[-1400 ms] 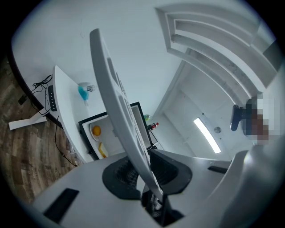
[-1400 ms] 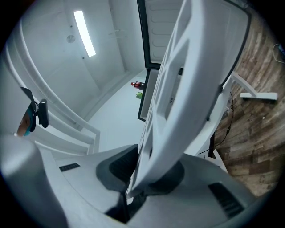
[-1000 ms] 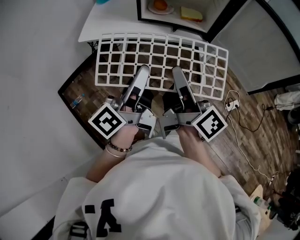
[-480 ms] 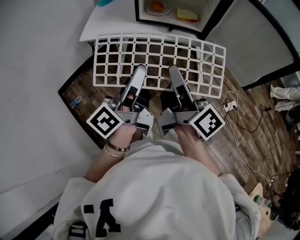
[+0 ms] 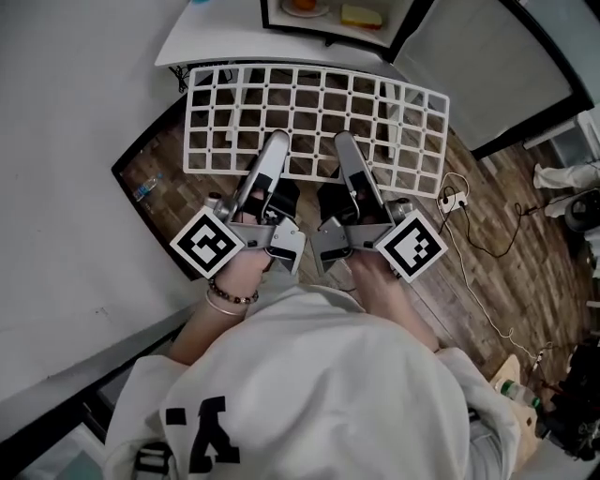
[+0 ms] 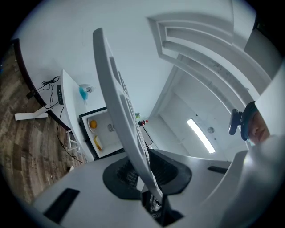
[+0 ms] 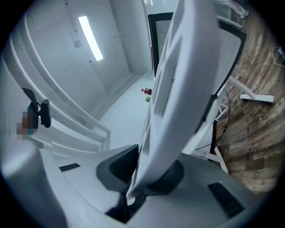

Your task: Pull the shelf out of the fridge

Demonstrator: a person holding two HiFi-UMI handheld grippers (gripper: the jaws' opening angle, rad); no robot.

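Note:
The white grid shelf [image 5: 319, 112] hangs level over the wooden floor, clear of the open fridge [image 5: 394, 33] at the top of the head view. My left gripper [image 5: 274, 150] is shut on the shelf's near edge left of centre. The right gripper [image 5: 345, 148] is shut on the same edge just right of centre. In the left gripper view the shelf [image 6: 118, 98] runs edge-on out of the left gripper [image 6: 150, 198]. The right gripper view shows the shelf [image 7: 178, 84] likewise clamped in the right gripper [image 7: 133, 189]. Inside the fridge lie an orange [image 5: 302, 5] and a yellow item [image 5: 361, 16].
A white tabletop [image 5: 211, 42] sits left of the fridge, just beyond the shelf's far edge. A white cable with a plug [image 5: 459, 202] trails over the wooden floor at the right. A small bottle [image 5: 141, 190] lies on the floor at the left, beside a white wall.
Both grippers and the shelf have drawn back from the fridge, which has slid toward the top edge of the head view. Both grips stay on the shelf's near edge.

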